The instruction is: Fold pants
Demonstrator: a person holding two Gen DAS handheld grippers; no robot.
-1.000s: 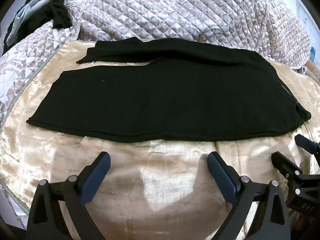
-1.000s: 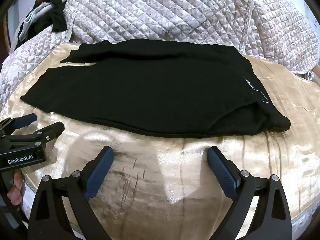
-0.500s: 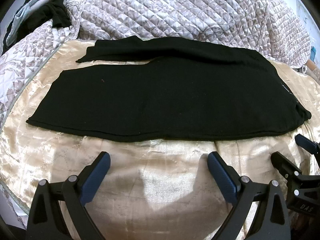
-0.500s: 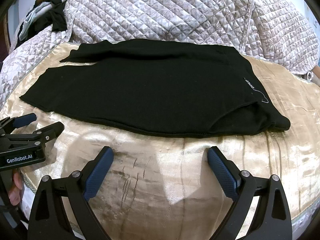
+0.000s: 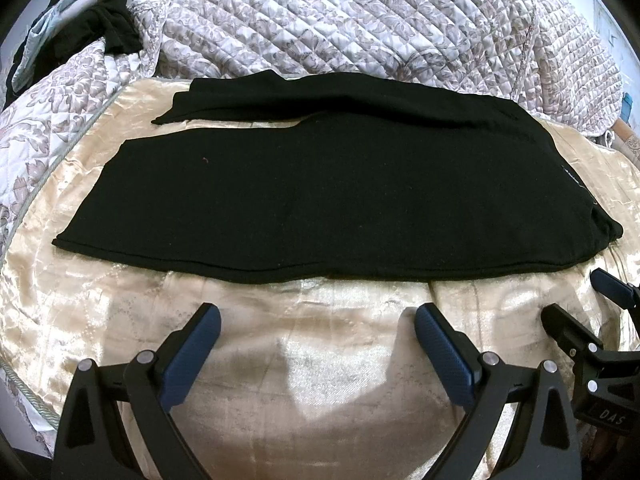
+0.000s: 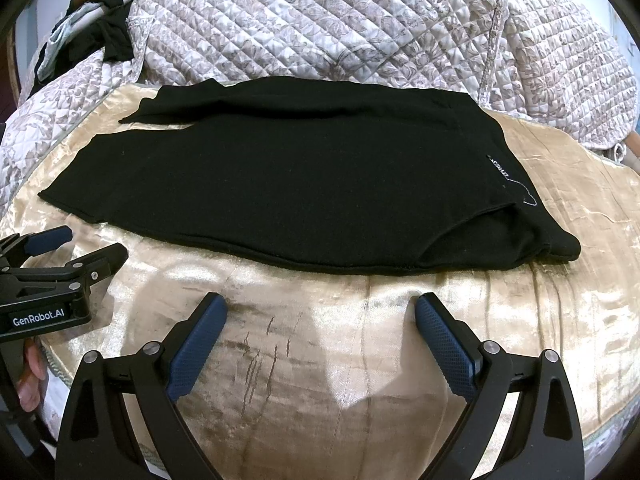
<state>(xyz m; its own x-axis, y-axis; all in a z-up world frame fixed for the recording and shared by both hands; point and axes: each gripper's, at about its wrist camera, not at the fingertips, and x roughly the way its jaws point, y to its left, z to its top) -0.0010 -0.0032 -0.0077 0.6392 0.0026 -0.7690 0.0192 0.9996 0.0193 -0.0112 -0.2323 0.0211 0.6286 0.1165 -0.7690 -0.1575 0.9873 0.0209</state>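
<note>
Black pants (image 5: 332,192) (image 6: 288,184) lie flat across a gold satin bedspread (image 5: 304,360) (image 6: 360,360), legs pointing left and waist at the right, with a small white label near the waist. The far leg sticks out a little behind the near one at the left. My left gripper (image 5: 318,322) is open above bare satin, short of the pants' near edge. My right gripper (image 6: 320,312) is also open with nothing between its fingers, just short of the same edge. Each gripper shows at the side of the other's view: the left gripper (image 6: 68,248), the right gripper (image 5: 576,312).
A quilted floral cover (image 5: 360,20) (image 6: 360,20) is heaped behind the pants. Dark and pale clothes (image 5: 92,24) lie bunched at the far left corner. A hand (image 6: 28,376) holds the left gripper's handle. The bed's edge curves along the left.
Both grippers have eased very slightly; the pants sit a touch lower in the left wrist view. The pants themselves have not moved and both grippers stay open.
</note>
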